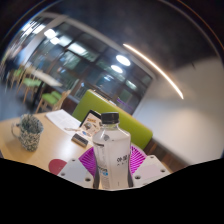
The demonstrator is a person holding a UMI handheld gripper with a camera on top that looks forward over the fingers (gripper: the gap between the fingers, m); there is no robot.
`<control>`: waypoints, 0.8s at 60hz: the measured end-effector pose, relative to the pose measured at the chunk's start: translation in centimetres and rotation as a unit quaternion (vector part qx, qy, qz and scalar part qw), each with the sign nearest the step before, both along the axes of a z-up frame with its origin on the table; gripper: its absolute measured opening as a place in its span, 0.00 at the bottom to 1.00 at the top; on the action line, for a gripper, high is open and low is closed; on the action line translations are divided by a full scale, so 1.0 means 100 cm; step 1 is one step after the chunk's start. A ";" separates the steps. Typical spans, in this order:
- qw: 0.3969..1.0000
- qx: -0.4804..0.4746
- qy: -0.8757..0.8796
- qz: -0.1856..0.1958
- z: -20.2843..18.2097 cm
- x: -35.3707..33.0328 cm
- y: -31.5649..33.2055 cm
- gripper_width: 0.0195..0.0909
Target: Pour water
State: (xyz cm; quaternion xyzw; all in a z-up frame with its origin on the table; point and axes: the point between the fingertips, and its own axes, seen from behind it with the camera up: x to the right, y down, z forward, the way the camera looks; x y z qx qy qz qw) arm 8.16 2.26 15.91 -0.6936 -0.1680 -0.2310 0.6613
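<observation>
tool (113,172): magenta pads pressed to both sides of a clear plastic water bottle (113,150), holding it tilted | bottle: ribbed cylinder, white cap, pale label, at 6 o'clock | mug (30,131): patterned, on pale wooden counter (60,140), at 9 o'clock | green sofa (125,120): beyond bottle, at 12 o'clock

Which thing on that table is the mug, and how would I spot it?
Start at the pale wooden table in front of the green sofa. The mug stands on it, off to the side of the clear water bottle between the gripper fingers. It alone is squat, dark-patterned, with a handle.
</observation>
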 end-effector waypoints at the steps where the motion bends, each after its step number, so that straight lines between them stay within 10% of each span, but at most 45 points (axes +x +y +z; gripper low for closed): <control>1: 0.999 0.001 -0.032 0.003 0.006 -0.009 0.003 0.26; 25: 0.727 -0.003 -0.684 0.062 0.010 -0.133 0.013 0.26; 48: 0.719 0.005 -0.692 0.065 0.032 -0.125 -0.019 0.26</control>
